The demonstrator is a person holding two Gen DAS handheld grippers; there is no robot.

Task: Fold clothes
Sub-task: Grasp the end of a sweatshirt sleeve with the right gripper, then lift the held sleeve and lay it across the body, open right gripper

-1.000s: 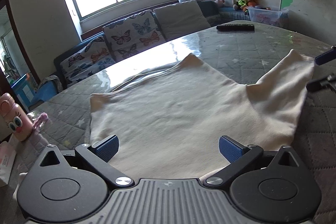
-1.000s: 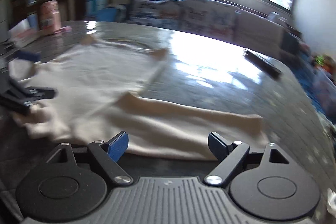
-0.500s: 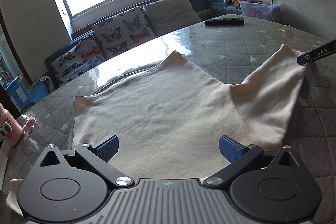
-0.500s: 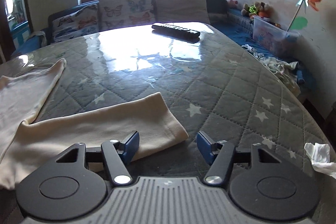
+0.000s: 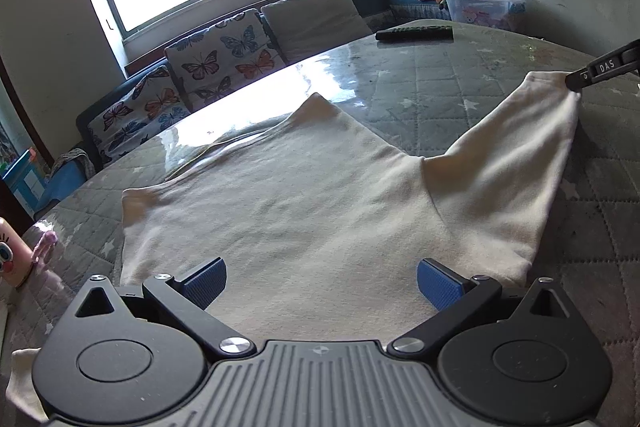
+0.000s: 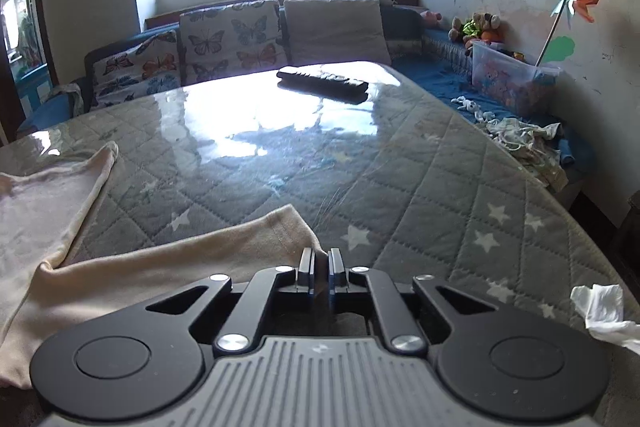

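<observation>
I have the cream long-sleeved knit top (image 5: 304, 211) spread flat on the grey quilted table with white stars under a glossy clear cover (image 6: 420, 163), body towards my left side and one sleeve (image 6: 168, 259) stretched out to the right. No fold shows in the body yet, so I judge the task barely begun. My right gripper (image 6: 320, 263) has its jaws pinched together on the cuff end of that sleeve; in the left wrist view the cuff (image 5: 560, 87) sits drawn to a point at the black finger. My left gripper (image 5: 320, 281) hangs over the near part of the top with its blue pads (image 5: 204, 281) spread wide, gripping nothing. Left to do, as I see it: bring this sleeve across the body, then the other sleeve, then fold the body over. A black remote control (image 6: 322, 83) lies well apart at the far end.
</observation>
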